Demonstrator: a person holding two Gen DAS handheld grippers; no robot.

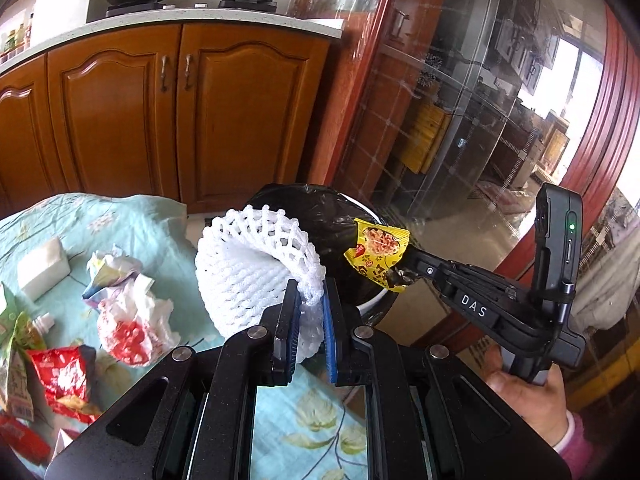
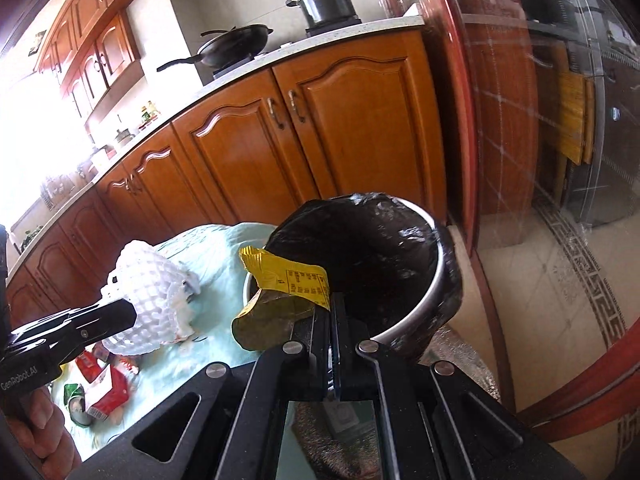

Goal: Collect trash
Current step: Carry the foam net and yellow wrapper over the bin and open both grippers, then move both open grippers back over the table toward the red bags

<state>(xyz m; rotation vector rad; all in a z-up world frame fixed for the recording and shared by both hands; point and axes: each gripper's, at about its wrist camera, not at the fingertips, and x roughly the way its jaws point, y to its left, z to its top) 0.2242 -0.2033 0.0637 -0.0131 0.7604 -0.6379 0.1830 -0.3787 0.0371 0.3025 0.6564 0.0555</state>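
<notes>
A bin (image 2: 436, 276) lined with a black bag (image 2: 372, 252) stands just beside the bench (image 1: 304, 412); its inside looks dark and what it holds cannot be told. The right gripper (image 2: 331, 308) is clenched on a yellow wrapper (image 2: 292, 280) held at the bin's rim. The left gripper (image 1: 310, 312) grasps a white foam net (image 1: 248, 264) above the bench edge, near the bin. On the floral cloth to the left lie crumpled tissue (image 1: 132, 320), a red packet (image 1: 66, 376) and a white block (image 1: 42, 266)
</notes>
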